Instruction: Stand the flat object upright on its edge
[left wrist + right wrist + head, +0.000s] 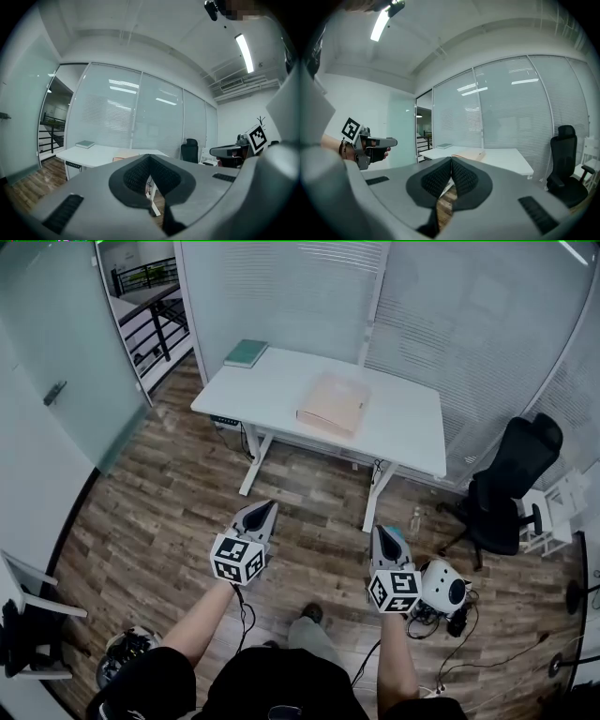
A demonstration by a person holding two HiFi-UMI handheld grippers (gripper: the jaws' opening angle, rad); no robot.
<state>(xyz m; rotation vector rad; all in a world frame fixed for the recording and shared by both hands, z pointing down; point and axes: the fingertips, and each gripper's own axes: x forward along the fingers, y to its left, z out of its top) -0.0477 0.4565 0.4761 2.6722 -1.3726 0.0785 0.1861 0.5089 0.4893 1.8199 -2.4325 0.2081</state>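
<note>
Lying on table, pink object; closed fingers far from it.

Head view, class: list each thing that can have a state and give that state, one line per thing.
left gripper: shut, empty
right gripper: shut, empty
pink flat object: lying flat on the white table, untouched
green book: lying flat at a table corner
office chair: upright, unoccupied

- A white desk stands on the wood-plank floor, close to glass partition walls backed with blinds.
- A black office chair sits to the desk's right.
- A frosted glass door is at the left.
- A strip light glows on the ceiling.
</note>
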